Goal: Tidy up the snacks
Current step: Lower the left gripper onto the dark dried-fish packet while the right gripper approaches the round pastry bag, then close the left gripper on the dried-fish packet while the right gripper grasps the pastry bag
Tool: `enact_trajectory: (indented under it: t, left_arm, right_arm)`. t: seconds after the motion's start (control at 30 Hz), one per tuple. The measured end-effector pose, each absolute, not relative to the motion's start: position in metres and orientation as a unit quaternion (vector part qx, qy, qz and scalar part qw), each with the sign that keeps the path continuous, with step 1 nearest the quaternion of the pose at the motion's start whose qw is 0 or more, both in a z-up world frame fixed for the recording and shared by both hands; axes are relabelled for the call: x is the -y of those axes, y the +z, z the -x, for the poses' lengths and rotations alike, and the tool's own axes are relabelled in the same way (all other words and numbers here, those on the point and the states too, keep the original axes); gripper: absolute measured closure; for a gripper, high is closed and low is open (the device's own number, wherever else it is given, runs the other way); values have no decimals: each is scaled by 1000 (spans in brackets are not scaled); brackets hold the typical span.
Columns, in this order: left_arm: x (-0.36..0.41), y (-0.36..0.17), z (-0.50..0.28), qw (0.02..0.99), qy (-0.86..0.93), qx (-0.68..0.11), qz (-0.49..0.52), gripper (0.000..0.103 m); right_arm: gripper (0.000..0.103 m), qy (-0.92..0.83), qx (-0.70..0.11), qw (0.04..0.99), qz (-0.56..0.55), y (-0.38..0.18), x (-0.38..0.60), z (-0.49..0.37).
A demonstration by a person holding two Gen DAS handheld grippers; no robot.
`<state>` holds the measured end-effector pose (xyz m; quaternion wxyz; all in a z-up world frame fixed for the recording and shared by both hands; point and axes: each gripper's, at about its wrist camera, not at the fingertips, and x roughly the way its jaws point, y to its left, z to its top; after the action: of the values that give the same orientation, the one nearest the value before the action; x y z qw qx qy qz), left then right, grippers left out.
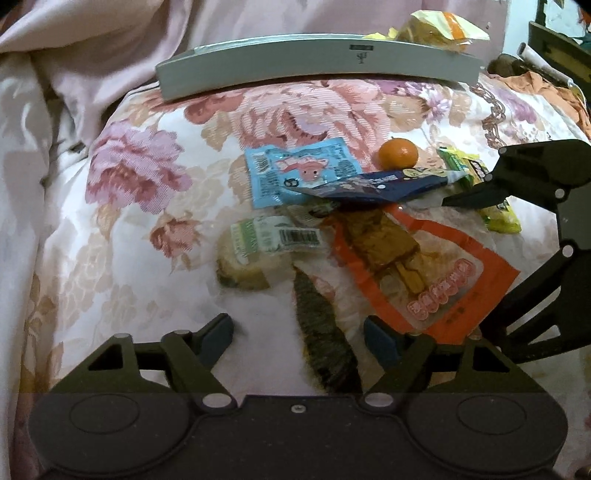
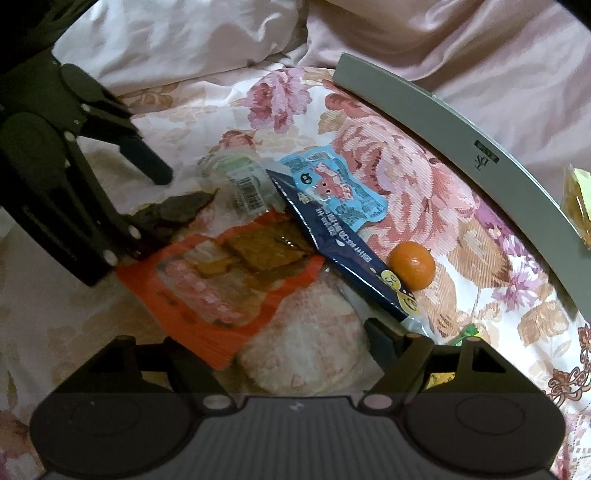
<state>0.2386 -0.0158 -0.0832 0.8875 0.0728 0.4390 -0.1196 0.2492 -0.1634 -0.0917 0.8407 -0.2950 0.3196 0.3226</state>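
Observation:
A pile of snacks lies on a floral quilt. It holds an orange packet (image 1: 424,273) (image 2: 221,280), a dark blue packet (image 1: 373,184) (image 2: 343,251), a light blue packet (image 1: 295,170) (image 2: 332,188), a mandarin (image 1: 398,153) (image 2: 412,265), a barcode-labelled clear wrapper (image 1: 273,238) (image 2: 245,182), a yellow-green packet (image 1: 480,188) and a round rice cracker (image 2: 299,350). My left gripper (image 1: 298,334) is open and empty, low over the quilt before the pile. My right gripper (image 2: 295,350) is open over the rice cracker; its left finger is hidden under the orange packet.
A grey tray (image 1: 317,62) (image 2: 461,140) stands behind the pile, with a yellow snack bag (image 1: 439,27) (image 2: 578,206) in it. Pink bedding is bunched up at the back and left. Clutter lies at the far right of the left wrist view.

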Motion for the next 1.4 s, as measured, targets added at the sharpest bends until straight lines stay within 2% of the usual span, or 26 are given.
enact_trajectory:
  t: [0.03, 0.1, 0.17, 0.47, 0.57, 0.73, 0.87, 1.2, 1.4]
  left_arm:
    - [17, -82, -238, 888, -122, -438, -74, 35]
    - [20, -81, -235, 887, -132, -436, -79, 51]
    - [22, -80, -232, 886, -141, -434, -77, 53]
    - [22, -74, -224, 887, -159, -431, -44, 57]
    - [29, -75, -219, 884, -175, -428, -64, 57]
    - [44, -83, -214, 879, -187, -420, -126, 47]
    - [45, -83, -213, 879, -184, -417, -138, 50]
    - [49, -79, -204, 882, -155, -399, -195, 59]
    - [65, -85, -186, 870, -149, -348, -316, 59]
  right_arm:
    - [23, 322, -319, 840, 297, -92, 163, -249]
    - [25, 322, -320, 840, 297, -91, 163, -246]
    - [26, 320, -323, 840, 297, -91, 162, -245]
    - [26, 302, -366, 833, 284, -85, 162, -235]
    - [26, 295, -390, 831, 266, -84, 164, -233]
    - [26, 289, -400, 828, 265, -83, 163, -223]
    - [26, 281, -401, 830, 266, -83, 159, -217]
    - [26, 252, -352, 834, 342, -87, 140, -193]
    - [26, 219, -285, 813, 458, -98, 124, -168]
